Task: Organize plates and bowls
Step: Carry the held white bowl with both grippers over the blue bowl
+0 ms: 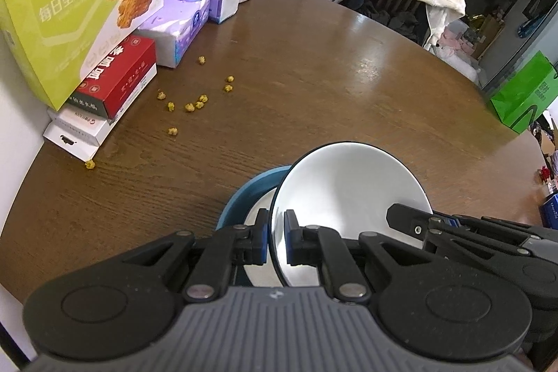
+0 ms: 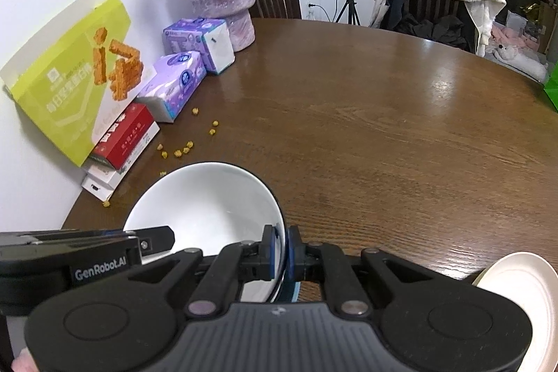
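Between both grippers: white bowl [image 1: 348, 194], tilted, held above a blue dish [image 1: 244, 194] near the desk [image 1: 314, 75] edge. Left gripper [image 1: 277, 241]: jaws clamped on the bowl's left rim. Right gripper [image 2: 280, 253]: jaws clamped on the opposite rim. Cream plate [image 2: 523, 295]: lower right, apart. Yellow crumbs [image 1: 195, 103] and boxes [image 1: 118, 82]: beyond. Risk: thin rim grips; uneven lowering could slip the bowl, chipping it against the dish.
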